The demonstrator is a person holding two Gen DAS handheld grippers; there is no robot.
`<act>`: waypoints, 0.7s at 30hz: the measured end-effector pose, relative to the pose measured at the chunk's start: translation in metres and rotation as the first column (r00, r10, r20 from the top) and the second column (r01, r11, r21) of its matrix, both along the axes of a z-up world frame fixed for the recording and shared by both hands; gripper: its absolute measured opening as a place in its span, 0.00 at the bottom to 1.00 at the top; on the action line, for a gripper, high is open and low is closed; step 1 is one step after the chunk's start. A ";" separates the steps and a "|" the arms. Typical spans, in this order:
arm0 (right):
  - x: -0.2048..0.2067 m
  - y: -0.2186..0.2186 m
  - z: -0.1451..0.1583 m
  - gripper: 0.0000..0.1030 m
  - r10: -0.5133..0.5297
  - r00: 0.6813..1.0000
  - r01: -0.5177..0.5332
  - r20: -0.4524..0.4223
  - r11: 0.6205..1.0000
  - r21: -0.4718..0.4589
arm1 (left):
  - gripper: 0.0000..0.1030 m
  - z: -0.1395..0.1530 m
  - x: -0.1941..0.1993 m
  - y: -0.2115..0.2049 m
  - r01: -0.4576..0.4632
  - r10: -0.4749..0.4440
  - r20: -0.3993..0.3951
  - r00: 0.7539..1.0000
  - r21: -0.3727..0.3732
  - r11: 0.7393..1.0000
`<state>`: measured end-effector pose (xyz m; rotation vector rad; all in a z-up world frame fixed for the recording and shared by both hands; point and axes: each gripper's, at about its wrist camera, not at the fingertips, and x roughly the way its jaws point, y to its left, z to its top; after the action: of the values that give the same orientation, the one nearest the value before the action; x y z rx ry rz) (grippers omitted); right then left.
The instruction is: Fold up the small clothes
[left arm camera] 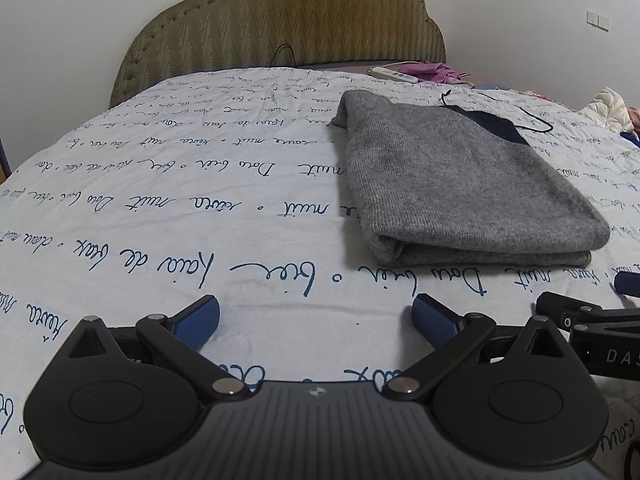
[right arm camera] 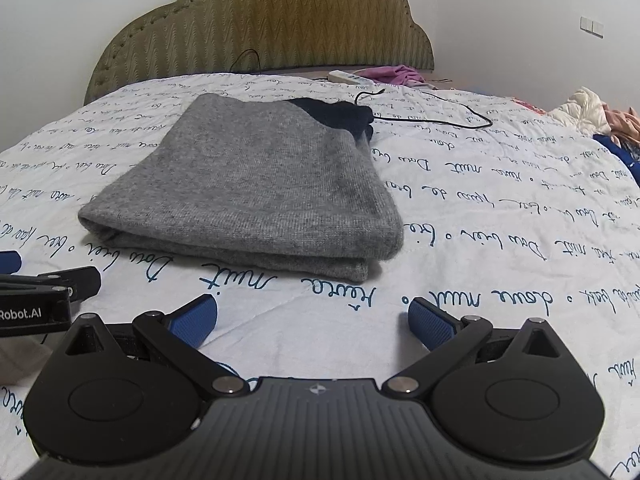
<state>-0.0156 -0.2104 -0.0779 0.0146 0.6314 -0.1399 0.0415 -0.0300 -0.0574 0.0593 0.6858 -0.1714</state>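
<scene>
Grey knit (right arm camera: 248, 184), folded flat on the bedsheet (left arm camera: 160, 216), lies ahead of both grippers, long axis running away from them. Left gripper (left arm camera: 316, 322) and right gripper (right arm camera: 312, 322) gape wide, empty; the right looks nearer.

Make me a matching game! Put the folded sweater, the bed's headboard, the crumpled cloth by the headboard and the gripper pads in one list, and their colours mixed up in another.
Things:
1. folded sweater
2. headboard
3. crumpled cloth
4. left gripper pads

Colours:
A. blue
B. olive-brown
C. grey
D. purple-pink

Pairs: 1-C, 2-B, 3-D, 4-A
</scene>
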 end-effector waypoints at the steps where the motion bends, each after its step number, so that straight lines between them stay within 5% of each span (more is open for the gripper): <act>1: 0.001 -0.001 0.000 1.00 -0.001 1.000 0.001 -0.002 1.000 0.004 | 1.00 0.000 0.001 0.000 -0.001 0.001 -0.001 1.000 -0.001 1.000; 21: 0.005 -0.006 -0.007 1.00 -0.017 1.000 0.017 -0.002 1.000 0.021 | 1.00 -0.005 0.000 -0.007 0.002 -0.003 0.014 1.000 0.036 0.999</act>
<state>-0.0106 -0.2165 -0.0850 0.0403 0.6344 -0.1495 0.0417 -0.0365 -0.0621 0.0956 0.6750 -0.1610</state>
